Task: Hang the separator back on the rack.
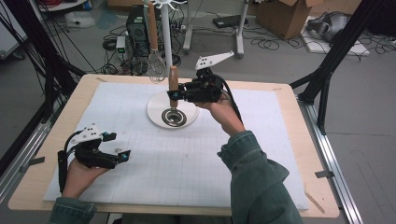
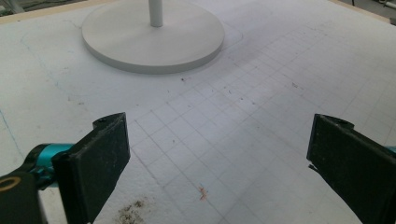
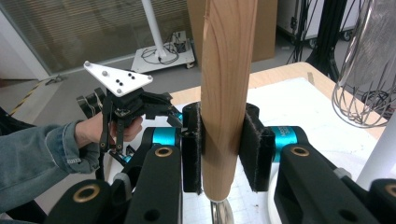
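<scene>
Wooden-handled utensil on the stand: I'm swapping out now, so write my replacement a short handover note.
Right hand-held gripper: shut on the wooden handle, utensil upright, its metal end over the white stand base.
Left hand-held gripper: open, empty, low over the white mat at the near left.
Whisk: hanging on the stand.
Done: utensil gripped.
Left: probably hanging it beside the whisk.

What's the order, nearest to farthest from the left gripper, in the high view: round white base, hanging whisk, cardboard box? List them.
1. Round white base, mid-table, to its right.
2. Hanging whisk, above the table's far edge.
3. Cardboard box, floor, far right.
</scene>
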The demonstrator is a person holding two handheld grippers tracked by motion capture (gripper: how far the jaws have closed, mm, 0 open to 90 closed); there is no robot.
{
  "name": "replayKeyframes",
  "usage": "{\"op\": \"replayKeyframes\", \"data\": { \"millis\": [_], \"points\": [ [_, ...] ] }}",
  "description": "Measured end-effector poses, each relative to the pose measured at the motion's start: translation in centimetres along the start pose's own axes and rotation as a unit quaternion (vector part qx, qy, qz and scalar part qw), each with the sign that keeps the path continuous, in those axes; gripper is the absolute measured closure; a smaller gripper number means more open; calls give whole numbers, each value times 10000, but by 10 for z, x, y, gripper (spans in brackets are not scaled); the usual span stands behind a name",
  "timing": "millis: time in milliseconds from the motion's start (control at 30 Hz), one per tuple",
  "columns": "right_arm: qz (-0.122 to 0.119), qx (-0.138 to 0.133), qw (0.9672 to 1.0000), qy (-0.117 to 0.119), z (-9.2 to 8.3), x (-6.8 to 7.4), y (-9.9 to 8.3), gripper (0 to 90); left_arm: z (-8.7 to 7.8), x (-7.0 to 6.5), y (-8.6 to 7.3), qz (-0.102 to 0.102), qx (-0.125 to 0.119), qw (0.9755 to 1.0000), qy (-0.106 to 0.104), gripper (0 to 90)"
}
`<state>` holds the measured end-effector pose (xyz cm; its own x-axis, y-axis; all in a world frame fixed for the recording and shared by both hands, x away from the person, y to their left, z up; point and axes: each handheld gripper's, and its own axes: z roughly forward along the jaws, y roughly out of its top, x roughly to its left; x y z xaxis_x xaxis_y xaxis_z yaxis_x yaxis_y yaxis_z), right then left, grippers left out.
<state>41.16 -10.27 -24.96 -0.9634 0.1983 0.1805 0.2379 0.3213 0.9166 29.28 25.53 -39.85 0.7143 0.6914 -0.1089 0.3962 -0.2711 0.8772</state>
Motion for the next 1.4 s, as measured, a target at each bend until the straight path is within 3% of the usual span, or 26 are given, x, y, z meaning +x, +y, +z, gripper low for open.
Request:
{"op": "replayKeyframes", "data": {
  "millis": [1400],
  "points": [
    [-216,-53,9997,36,8,-10,57,724,-10,3,0,7,-68,9998,176,61]
  ]
}}
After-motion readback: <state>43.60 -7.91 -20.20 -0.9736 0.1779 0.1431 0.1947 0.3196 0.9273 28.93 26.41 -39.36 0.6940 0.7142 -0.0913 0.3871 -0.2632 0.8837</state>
